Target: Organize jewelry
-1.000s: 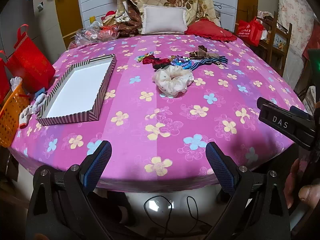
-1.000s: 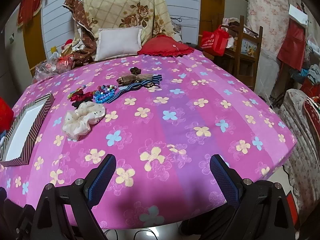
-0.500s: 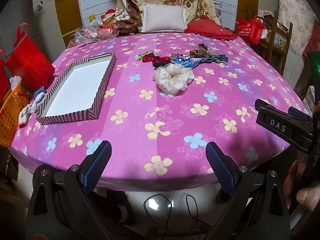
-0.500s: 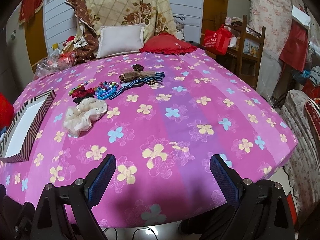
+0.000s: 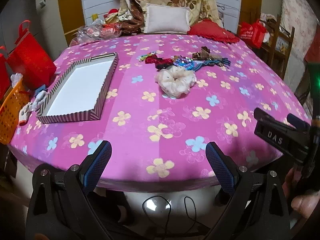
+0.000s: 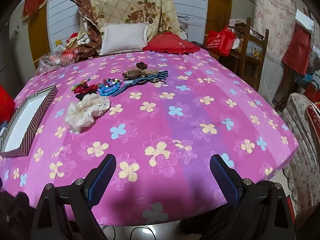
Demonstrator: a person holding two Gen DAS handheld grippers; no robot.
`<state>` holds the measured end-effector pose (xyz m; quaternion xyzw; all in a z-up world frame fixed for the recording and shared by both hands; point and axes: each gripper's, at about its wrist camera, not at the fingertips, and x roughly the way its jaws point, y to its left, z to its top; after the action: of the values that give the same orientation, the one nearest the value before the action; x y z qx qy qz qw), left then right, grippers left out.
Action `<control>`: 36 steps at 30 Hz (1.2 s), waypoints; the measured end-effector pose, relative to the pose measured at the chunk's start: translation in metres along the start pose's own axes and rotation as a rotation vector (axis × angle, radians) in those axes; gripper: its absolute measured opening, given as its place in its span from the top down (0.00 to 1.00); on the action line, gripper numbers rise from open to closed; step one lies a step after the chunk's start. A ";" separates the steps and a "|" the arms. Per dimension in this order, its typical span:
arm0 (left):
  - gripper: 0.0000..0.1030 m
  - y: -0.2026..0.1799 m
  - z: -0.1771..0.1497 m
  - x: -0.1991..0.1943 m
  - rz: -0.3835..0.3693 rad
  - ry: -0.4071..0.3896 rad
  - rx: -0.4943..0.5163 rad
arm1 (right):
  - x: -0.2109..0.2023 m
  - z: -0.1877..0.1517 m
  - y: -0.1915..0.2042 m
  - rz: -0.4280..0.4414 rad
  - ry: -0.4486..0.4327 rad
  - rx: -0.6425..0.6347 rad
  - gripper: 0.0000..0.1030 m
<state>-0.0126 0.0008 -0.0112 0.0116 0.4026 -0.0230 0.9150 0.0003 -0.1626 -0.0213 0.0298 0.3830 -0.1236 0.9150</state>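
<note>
A striped box with a white inside [image 5: 78, 92] [image 6: 26, 118] lies on the left of the pink flowered table [image 5: 170, 124] [image 6: 180, 120]. A cream scrunchie [image 5: 176, 81] [image 6: 87, 111] lies mid-table. Behind it are a red scrunchie [image 5: 158, 61] [image 6: 85, 89], blue and purple beads [image 5: 185, 62] [image 6: 110, 85], a striped blue band [image 5: 212, 63] [image 6: 140, 81] and a brown bow [image 5: 204, 53] [image 6: 140, 72]. My left gripper [image 5: 158, 164] is open and empty at the near edge. My right gripper [image 6: 163, 177] is open and empty at the near edge, also seen from the side in the left wrist view [image 5: 280, 134].
Pillows [image 5: 167, 21] and a red cushion [image 6: 172, 45] lie at the far edge with a crinkled plastic bag [image 5: 94, 31]. Red bags [image 5: 30, 60] and an orange basket [image 5: 10, 110] stand left of the table. A wooden chair [image 6: 252, 48] stands right.
Both grippers have crept forward and a little higher over the table's near edge. Nothing on the table has moved. Both stay open.
</note>
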 end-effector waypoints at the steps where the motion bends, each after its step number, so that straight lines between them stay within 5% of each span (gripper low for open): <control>1: 0.07 0.002 0.001 0.000 0.000 -0.001 -0.010 | 0.000 -0.001 0.002 0.001 0.000 -0.007 0.09; 13: 0.07 0.023 0.003 0.007 0.014 0.018 -0.079 | 0.002 -0.005 0.018 0.004 0.010 -0.056 0.09; 36: 0.17 0.029 0.018 0.028 0.016 0.063 -0.059 | 0.010 -0.003 0.022 -0.006 0.017 -0.079 0.09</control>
<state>0.0209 0.0278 -0.0193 -0.0115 0.4315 -0.0032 0.9020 0.0107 -0.1433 -0.0315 -0.0067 0.3954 -0.1110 0.9118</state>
